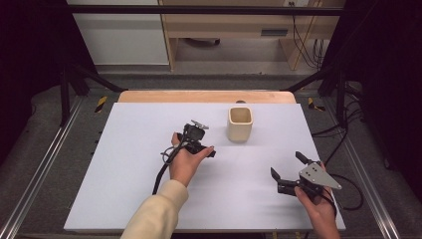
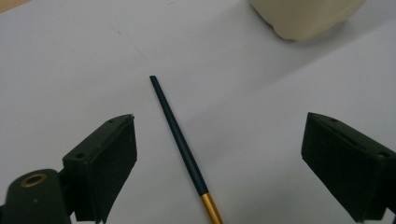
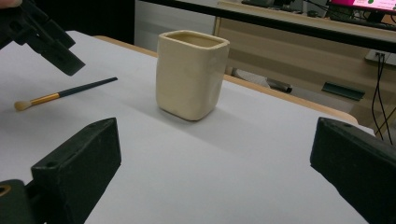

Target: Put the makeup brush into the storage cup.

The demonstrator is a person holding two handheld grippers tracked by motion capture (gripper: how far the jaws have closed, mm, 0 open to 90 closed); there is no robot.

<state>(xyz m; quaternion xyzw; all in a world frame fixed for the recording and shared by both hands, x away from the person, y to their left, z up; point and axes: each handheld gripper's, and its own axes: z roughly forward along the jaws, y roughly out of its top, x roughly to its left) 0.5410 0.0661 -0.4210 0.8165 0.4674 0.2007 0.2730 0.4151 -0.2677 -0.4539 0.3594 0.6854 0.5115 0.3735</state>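
Now the left gripper [image 2: 219, 158] is hovering beside the cup [image 3: 191, 74], jaws apart, straddling the brush [image 2: 182, 144] for a pickup. The right gripper [image 3: 215, 177] is waiting nearby, jaws also apart.

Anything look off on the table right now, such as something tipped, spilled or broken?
Nothing stands out. The cream cup stands upright, with no visible damage or spill around it. The brush lies flat on the white table, whole, below the open left gripper.
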